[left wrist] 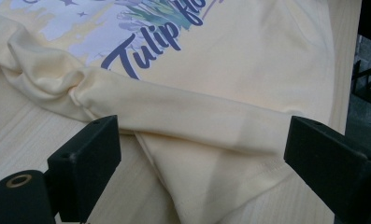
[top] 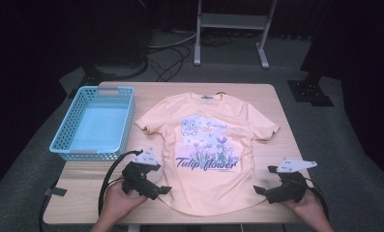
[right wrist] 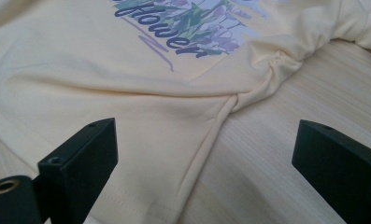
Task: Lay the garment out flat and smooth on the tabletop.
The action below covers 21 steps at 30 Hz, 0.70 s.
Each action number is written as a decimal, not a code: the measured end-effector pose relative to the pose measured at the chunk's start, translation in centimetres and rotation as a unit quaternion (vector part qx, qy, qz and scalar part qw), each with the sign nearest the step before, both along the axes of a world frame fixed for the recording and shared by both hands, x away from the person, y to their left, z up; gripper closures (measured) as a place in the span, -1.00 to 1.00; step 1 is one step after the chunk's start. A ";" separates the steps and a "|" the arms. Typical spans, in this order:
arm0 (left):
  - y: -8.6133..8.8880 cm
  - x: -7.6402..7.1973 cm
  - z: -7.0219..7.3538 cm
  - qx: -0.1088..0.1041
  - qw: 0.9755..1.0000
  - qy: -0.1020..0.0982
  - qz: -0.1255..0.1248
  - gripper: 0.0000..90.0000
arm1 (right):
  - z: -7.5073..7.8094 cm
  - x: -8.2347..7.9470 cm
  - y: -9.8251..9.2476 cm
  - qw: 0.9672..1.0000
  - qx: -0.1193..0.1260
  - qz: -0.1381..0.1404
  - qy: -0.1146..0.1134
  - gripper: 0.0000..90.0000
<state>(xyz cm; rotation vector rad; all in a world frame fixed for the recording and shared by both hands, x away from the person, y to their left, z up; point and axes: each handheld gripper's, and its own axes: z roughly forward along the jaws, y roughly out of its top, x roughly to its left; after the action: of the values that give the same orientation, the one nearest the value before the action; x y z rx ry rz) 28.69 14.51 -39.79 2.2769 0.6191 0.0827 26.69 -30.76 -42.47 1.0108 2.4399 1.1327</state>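
**Now: two open claws flank the hem of a T-shirt**

Seen from above, a pale peach cotton T-shirt [top: 209, 145] with a purple "Tulip flower" print lies flat, face up, on a light wooden desk [top: 276, 104], collar at the far edge and hem toward the person. Its long axis runs straight away from the person.

At the shirt's near-left corner sits the left claw [top: 153, 186], black jaws spread wide and gripping nothing. In the left gripper view, a folded-over side seam and the hem corner lie between the jaws, just ahead of them.

Opposite it, the right claw [top: 267, 186] is likewise open and empty, just beside the near-right corner. In the right gripper view, the shirt's side edge runs up between its jaws (bare wood lies by one jaw, fabric by the other).

Each corner lies inward from its claw; both seem about equally near.

A light blue perforated plastic basket [top: 90, 150] stands empty at far left.
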 end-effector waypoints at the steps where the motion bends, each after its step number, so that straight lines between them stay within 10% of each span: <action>1: 0.1 -0.2 0.1 -0.003 1.000 -0.002 0.000 -0.76 | 0.0 -0.2 -0.1 1.000 0.001 0.000 -0.001 -0.86; 21: 2.8 -3.5 -0.5 -0.025 0.999 -0.015 0.020 -0.76 | -0.6 -3.2 -1.3 1.000 0.010 -0.014 0.003 -0.86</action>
<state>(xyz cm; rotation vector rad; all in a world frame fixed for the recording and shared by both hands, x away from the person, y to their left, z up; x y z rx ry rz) 25.21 17.33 -40.27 2.2124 0.6439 0.1184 23.48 -32.09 -43.09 1.0535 2.4159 1.1492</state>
